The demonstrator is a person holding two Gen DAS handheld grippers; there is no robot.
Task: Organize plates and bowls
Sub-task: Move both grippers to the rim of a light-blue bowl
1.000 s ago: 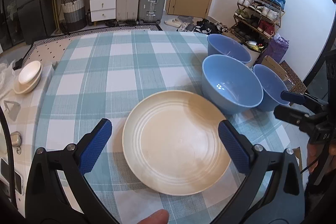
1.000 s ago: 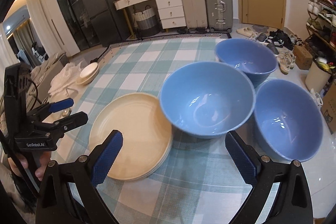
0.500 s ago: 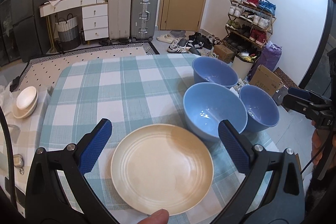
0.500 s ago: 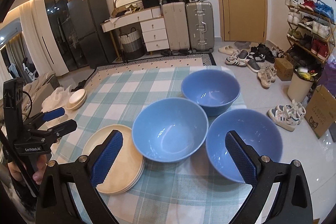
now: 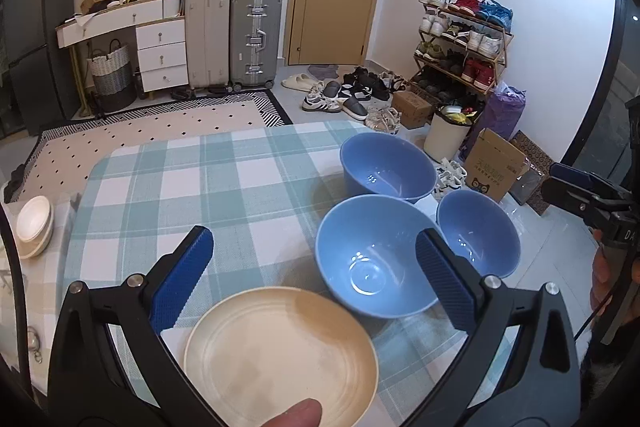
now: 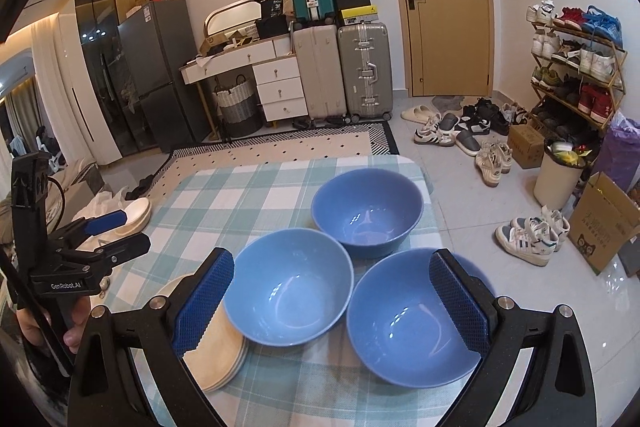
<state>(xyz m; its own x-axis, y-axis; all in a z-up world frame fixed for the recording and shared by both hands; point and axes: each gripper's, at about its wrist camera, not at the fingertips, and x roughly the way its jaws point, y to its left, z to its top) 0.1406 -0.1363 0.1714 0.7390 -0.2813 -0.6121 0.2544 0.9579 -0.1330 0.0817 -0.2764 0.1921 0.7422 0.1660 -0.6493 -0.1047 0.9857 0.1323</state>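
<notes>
We are holding the left hand-held gripper [image 5: 316, 267] wide apart above the surface [image 5: 208, 183], gripping nothing. The right hand-held gripper [image 6: 332, 295] is likewise spread wide and carrying nothing.

Left wrist view: the cream plate [image 5: 280, 355] is lying below and between the left fingers, its whole ribbed face showing. A fingertip [image 5: 296, 413] is intruding at the bottom edge. The right hand-held gripper [image 5: 576, 187] is appearing far right.

Right wrist view: that plate is proving to be a stack of plates [image 6: 216, 359], edges layered, mostly hidden behind the right unit's left finger [image 6: 204, 303]. We are not seeing the layering from the left wrist.

Three blue bowls are sitting in a cluster ahead of both units: the near-left bowl [image 6: 288, 291] just beside the stack, the near-right bowl [image 6: 412, 319] under the right finger, the far bowl [image 6: 368, 211] beyond them. All three are showing only glare inside.

Small white dishes [image 5: 34, 225] are resting far left, off the checked cloth.
</notes>
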